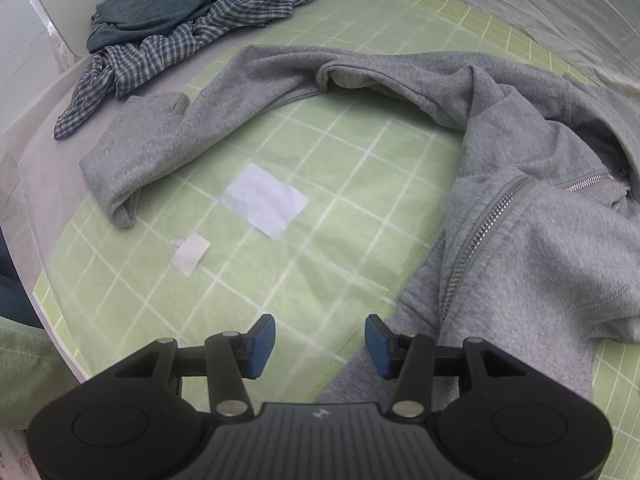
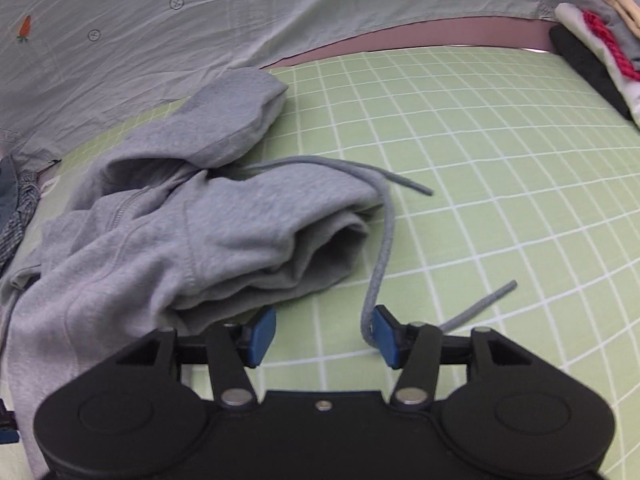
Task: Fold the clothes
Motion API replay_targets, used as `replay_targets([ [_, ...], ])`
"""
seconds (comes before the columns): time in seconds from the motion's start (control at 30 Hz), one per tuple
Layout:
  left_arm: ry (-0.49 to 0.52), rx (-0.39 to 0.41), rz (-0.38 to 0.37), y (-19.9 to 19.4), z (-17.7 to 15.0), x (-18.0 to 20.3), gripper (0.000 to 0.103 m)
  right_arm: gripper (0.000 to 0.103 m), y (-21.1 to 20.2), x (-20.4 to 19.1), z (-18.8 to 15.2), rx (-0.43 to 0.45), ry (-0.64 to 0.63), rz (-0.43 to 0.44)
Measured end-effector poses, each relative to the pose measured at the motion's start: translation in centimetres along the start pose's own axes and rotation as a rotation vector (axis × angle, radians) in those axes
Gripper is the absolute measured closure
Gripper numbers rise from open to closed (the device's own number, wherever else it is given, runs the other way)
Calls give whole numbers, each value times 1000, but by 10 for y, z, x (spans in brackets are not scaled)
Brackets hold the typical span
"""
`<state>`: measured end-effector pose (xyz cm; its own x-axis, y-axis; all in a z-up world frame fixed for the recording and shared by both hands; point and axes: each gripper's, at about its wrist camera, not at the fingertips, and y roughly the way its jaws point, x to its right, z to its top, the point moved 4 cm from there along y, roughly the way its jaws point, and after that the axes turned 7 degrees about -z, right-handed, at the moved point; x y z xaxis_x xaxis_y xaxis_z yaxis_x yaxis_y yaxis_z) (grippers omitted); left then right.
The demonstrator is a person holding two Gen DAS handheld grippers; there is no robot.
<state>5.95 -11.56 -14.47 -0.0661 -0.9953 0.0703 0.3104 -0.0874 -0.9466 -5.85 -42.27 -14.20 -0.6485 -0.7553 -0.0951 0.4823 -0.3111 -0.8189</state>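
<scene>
So the grey hoodie is only half laid out. In my left view the body fills the right side of the frame, the zipper runs diagonally from the lower middle up to the right, and one sleeve stretches out long toward the left, with its cuff in the middle left. My left gripper sits bottom centre with its jaws spread and nothing between them, and the hem is just to its right, so I'd say that hand is the nearer one for grabbing the hem.

In my right view the hood is in the upper left and the bunched body is in the left middle. My right gripper is also spread and empty, and the drawstring hangs down right by its right-hand finger.

Everything's lying on a green checked mat over a printed sheet. There's a plaid shirt in the upper left of the left view and a stack of clothes in the upper right of the right view.
</scene>
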Motion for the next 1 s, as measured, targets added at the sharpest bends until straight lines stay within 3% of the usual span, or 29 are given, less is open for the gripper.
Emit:
replay_targets([
  [0.17, 6, 1, -1, 0, 0, -2, 51, 49, 6, -21, 3, -26, 46, 76],
  [0.4, -7, -11, -1, 4, 0, -10, 50, 49, 17, -31, 5, -57, 123, 115],
  [0.5, -12, -12, -2, 5, 3, -11, 50, 74, 20, -34, 6, -69, 123, 150],
  [0.53, -13, -10, -2, 6, 4, -10, 50, 91, 21, -36, 6, -68, 106, 155],
  [0.6, -12, -7, -3, 7, 7, -9, 50, 98, 19, -37, 7, -44, 49, 142],
  [0.77, -20, -9, -1, 9, 9, -8, 50, 99, -10, -22, 34, 178, -131, -52],
  [0.93, -36, -10, 4, 10, 9, -8, 50, 99, -46, 5, 94, 466, -355, -313],
  [1.0, -42, -12, 8, 11, 9, -8, 50, 98, -53, 18, 117, 525, -424, -386],
])
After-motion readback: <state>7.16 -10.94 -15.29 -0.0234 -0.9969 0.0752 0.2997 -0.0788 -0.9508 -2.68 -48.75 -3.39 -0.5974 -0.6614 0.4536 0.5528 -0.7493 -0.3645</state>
